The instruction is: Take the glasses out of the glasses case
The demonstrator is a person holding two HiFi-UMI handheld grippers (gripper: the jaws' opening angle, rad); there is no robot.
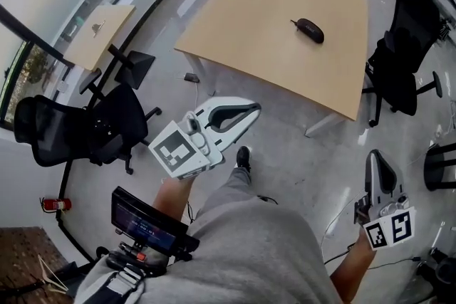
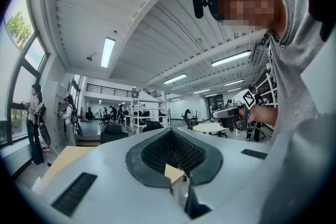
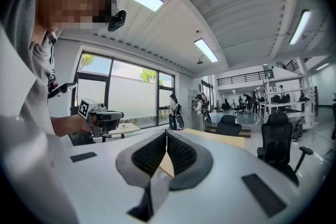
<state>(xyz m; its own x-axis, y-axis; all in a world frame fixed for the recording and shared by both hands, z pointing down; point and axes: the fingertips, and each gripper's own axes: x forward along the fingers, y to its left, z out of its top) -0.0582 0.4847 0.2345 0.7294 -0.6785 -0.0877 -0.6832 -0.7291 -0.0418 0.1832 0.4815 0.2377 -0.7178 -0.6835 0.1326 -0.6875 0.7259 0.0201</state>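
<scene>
Fingers together on left gripper, right gripper; closed glasses case on table

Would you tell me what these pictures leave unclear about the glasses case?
- Head view: the glasses case on the table is too small and far away to show whether it is open or whether glasses lie inside.
- Both gripper views: the case does not show, perhaps hidden behind the jaws.

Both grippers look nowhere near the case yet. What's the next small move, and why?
Probably walk up to the table and bring both grippers forward: the dark glasses case lies on its top, well beyond the left gripper and the right gripper, which are both shut and empty at waist height.
</scene>
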